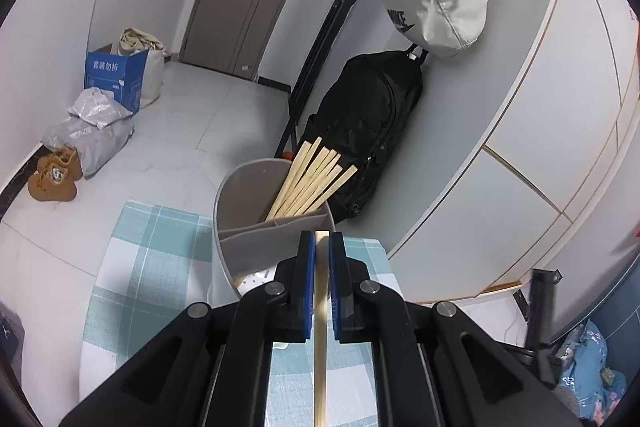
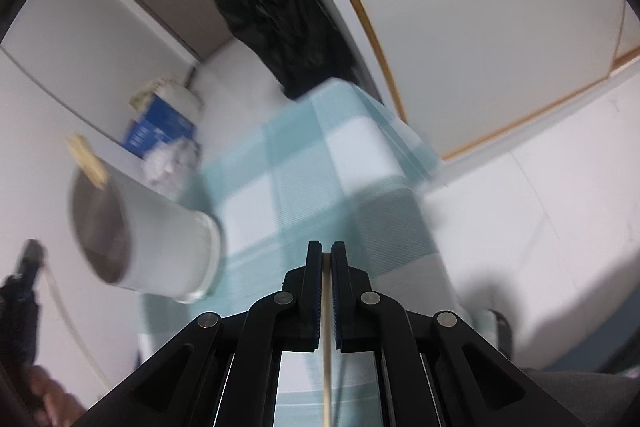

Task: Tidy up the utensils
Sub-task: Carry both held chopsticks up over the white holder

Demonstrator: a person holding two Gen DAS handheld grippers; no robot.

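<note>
A grey round utensil holder with dividers stands on the checked cloth; several wooden chopsticks lean in its far compartment. My left gripper is shut on a wooden chopstick, held just at the holder's near rim. In the blurred right wrist view the holder is at the left with chopstick tips sticking out. My right gripper is shut on a thin wooden chopstick above the cloth, right of the holder.
A teal-and-white checked tablecloth covers the small table. A black backpack and white cabinets are beyond it. Boxes, bags and shoes lie on the floor at the left.
</note>
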